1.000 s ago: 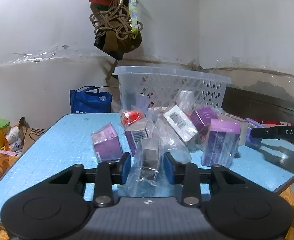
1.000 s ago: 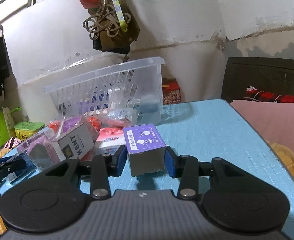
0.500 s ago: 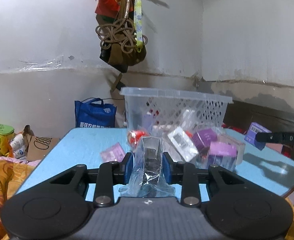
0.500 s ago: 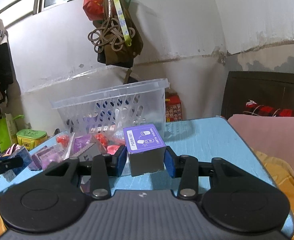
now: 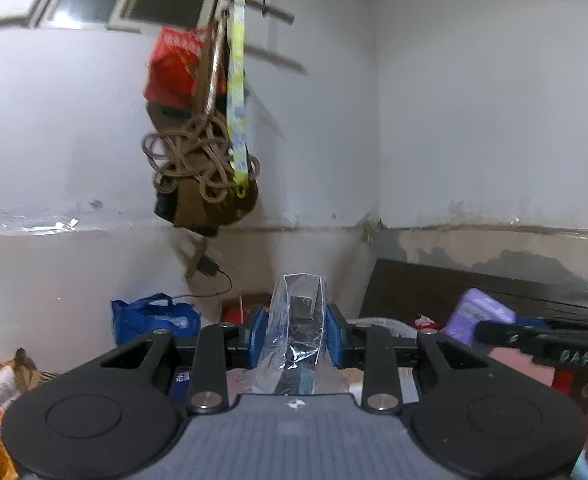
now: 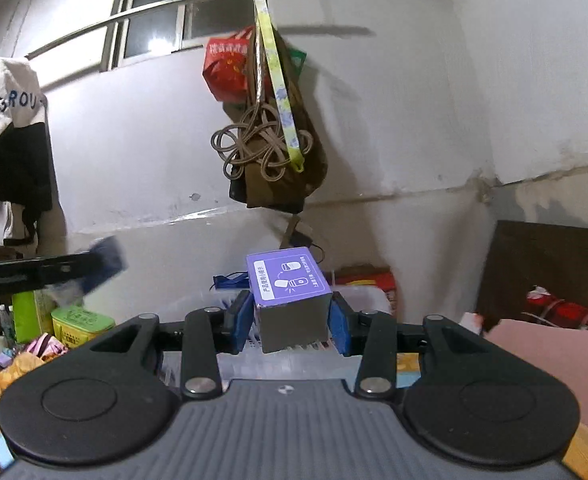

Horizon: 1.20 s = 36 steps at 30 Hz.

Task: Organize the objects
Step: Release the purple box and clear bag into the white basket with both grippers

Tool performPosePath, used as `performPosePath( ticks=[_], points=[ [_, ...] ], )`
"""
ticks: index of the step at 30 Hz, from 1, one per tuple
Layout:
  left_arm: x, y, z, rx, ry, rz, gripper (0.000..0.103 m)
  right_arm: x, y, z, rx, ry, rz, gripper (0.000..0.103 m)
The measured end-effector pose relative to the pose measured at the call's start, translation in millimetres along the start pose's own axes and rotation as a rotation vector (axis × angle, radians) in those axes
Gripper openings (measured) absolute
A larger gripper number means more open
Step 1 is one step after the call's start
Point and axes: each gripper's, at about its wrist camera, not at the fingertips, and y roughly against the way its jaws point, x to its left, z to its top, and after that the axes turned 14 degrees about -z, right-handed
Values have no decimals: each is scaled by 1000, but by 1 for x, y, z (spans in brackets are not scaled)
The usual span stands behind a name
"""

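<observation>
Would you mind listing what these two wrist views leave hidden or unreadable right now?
- Left wrist view: the item in the clear plastic bag is obscured by glare and creases.
- Left wrist view: the table is hidden behind the left gripper.
- Right wrist view: the basket interior is blocked by the purple box and right gripper.

We saw from two cameras, one behind each gripper's fingers, both aimed roughly level at the white wall. Both views shared the hanging bundle of bags [image 5: 202,152] — it appeared in the right view too [image 6: 270,136] — and each caught the other gripper at its edge.
</observation>
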Motion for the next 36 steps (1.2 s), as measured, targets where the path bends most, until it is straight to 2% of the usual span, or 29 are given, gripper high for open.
performPosePath(
  ticks=[3,6,9,16,17,18,19,20,21,24,28,31,33,36],
  points=[
    [11,-38,13,55,87,-23,35,15,-42,12,58,54,-15,44],
    [10,-60,13,98,81,-9,35,22,-61,11,88,69,-14,44],
    [12,-75,7,133,74,6,35,22,-67,9,101,57,8,44],
    [22,-89,-2,158,86,27,37,22,-73,4,93,80,-22,44],
    [24,-92,-5,159,89,28,38,22,-76,4,92,81,-23,45],
    [26,-94,-6,150,86,29,48,22,-77,3,89,81,-22,46],
    [27,-96,-9,147,77,18,60,22,-78,2,80,82,-23,59],
    [29,-98,-12,151,77,15,80,23,-79,2,81,86,-29,89],
    [31,-97,-15,149,80,25,82,23,-80,1,84,87,-41,101],
    [33,-82,-21,130,80,24,82,19,-70,-6,73,89,-57,103],
    [27,-22,-36,95,68,31,82,3,-28,-35,98,-25,-87,103],
    [24,29,-68,67,73,78,84,-6,14,-70,110,-102,-84,103],
    [26,55,-93,62,109,126,84,-4,36,-89,116,-82,-72,103],
    [35,75,-121,76,182,175,84,-1,60,-108,121,-80,-51,94]
  ],
)
